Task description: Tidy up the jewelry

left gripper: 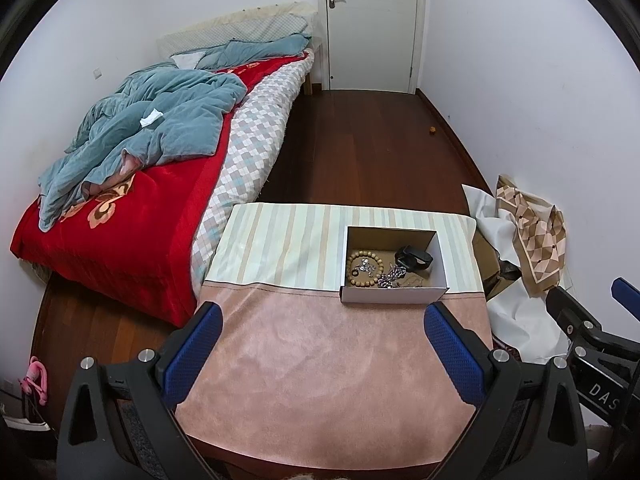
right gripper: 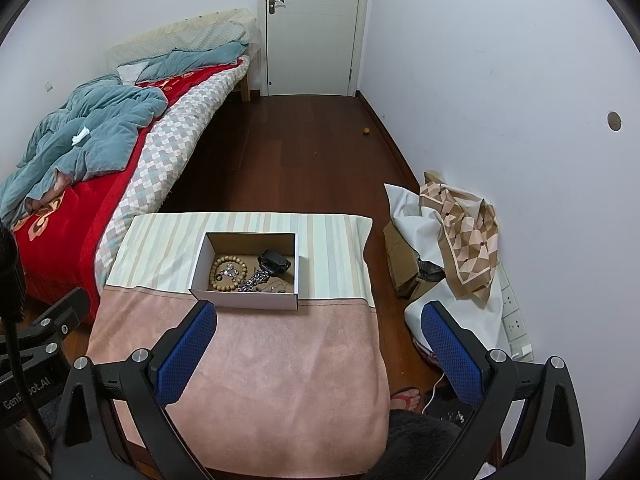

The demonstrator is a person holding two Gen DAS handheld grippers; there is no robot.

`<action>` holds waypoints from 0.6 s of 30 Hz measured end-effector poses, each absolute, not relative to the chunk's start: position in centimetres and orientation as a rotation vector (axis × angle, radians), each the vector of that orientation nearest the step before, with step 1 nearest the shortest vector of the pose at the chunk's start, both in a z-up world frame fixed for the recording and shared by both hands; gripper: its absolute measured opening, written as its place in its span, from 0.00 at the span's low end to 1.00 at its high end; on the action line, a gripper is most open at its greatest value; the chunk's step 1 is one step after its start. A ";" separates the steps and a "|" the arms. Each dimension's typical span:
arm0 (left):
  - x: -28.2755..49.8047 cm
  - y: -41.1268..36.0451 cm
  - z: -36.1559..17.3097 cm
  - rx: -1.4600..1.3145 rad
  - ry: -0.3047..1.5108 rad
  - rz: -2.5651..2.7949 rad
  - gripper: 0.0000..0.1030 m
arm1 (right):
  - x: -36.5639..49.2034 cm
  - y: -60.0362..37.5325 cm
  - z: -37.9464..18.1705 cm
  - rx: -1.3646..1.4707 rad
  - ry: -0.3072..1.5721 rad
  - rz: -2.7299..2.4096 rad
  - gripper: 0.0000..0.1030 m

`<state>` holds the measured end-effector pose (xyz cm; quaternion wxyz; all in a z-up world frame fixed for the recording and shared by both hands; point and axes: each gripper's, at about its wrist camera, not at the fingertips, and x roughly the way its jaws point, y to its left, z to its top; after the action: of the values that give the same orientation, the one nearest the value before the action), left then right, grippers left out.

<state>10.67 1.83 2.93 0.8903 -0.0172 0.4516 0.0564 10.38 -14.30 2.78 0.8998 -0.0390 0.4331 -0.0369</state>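
We hold both grippers, left gripper (left gripper: 323,320) and right gripper (right gripper: 318,316), spread wide and empty, the jewelry box (right gripper: 246,270) ahead, nearer our right

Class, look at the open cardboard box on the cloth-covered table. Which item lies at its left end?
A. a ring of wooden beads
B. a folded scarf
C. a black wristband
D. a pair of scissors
A: the wooden bead bracelet lies at the left end of the box; the black wristband sits toward the right.
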 end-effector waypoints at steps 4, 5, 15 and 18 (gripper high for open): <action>10.7 1.8 3.0 -0.035 0.936 0.118 1.00 | 10.4 -14.4 2.8 -0.081 0.897 -0.075 1.00; 10.7 1.8 3.0 -0.036 0.937 0.117 1.00 | 10.4 -14.4 2.8 -0.080 0.897 -0.075 1.00; 10.5 1.7 2.8 -0.031 0.933 0.119 1.00 | 10.5 -14.4 2.8 -0.080 0.897 -0.075 1.00; 10.5 1.7 2.8 -0.031 0.931 0.120 1.00 | 10.4 -14.4 2.8 -0.081 0.898 -0.075 1.00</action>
<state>10.45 1.69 2.77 0.8917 -0.0150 0.4488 0.0577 10.44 -14.37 2.81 0.8995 -0.0389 0.4337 -0.0361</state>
